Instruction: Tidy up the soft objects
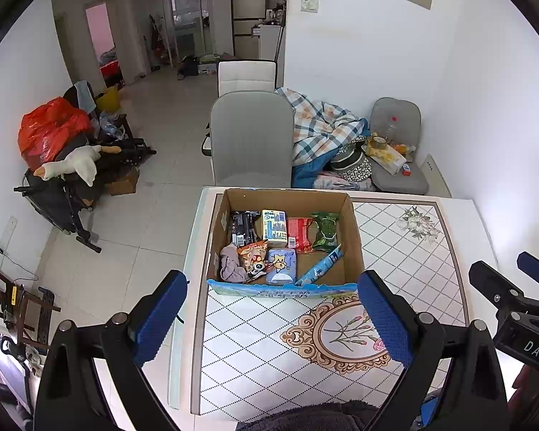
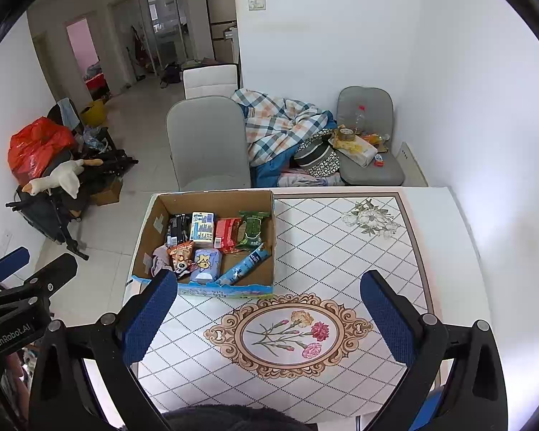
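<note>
Both grippers hang above the tabletop point(image 2: 341, 251), holding nothing. The left gripper point(image 1: 269, 319) and right gripper point(image 2: 266, 319) each have their fingers spread wide. The cardboard box point(image 1: 352, 226) sits ahead of the left fingers and ahead-left of the right fingers. Inside lie soft packets in rows, a crumpled grey cloth point(image 1: 231, 264) and a blue tube point(image 1: 319, 267) lying askew. Judgement: packing looks largely done; whether any item remains outside cannot be told. A next move would likely straighten the tube.

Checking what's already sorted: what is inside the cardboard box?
The cardboard box holds a green pack, red pack, blue tube, tissue packs and a crumpled cloth. Anything beneath them is hidden.
</note>
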`<state>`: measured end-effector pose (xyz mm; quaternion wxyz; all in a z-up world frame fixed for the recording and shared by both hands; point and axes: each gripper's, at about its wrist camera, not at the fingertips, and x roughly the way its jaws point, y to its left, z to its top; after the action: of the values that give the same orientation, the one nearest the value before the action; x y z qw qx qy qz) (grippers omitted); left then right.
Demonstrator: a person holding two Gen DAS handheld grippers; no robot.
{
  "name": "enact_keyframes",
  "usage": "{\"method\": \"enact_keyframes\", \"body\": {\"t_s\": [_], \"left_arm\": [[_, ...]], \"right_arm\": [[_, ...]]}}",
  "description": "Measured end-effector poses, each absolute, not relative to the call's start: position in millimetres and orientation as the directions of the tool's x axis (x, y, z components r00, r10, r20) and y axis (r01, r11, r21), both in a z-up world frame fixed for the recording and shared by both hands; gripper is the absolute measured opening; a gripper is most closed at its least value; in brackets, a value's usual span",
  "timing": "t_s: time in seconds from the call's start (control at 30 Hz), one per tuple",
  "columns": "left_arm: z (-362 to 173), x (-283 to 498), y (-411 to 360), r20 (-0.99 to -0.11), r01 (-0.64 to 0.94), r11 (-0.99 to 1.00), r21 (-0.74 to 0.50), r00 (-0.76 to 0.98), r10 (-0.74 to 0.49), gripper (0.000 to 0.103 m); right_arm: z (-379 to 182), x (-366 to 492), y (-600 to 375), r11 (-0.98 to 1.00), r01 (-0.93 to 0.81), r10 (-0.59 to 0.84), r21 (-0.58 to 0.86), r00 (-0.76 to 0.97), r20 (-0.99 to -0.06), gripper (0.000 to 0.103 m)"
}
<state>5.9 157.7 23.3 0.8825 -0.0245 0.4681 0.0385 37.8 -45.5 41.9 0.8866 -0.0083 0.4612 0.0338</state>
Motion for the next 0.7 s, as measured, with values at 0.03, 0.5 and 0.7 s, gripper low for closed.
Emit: {"method": "enact_keyframes", "body": {"t_s": [0.03, 0.5, 0.7], "left_arm": [[23.4, 5.8, 157.7, -0.829, -0.091, 0.996, -0.007, 0.558, 0.045, 0.098], [18.4, 3.6, 156.0, -0.832, -0.090, 0.996, -0.007, 0.553, 0.044, 0.098], [17.4, 4.9, 155.8, -0.834, -0.088, 0.996, -0.007, 0.550, 0.043, 0.098]], "right_arm": [[42.0, 37.4, -45.7, 0.997, -0.069, 0.054, 0.018, 0.571, -0.819, 0.103], [39.9, 36.7, -46.4, 0.998, -0.066, 0.046, 0.011, 0.567, -0.822, 0.103], [39.3, 39.1, -48.8, 0.998, -0.061, 0.046, 0.013, 0.569, -0.821, 0.103]]}}
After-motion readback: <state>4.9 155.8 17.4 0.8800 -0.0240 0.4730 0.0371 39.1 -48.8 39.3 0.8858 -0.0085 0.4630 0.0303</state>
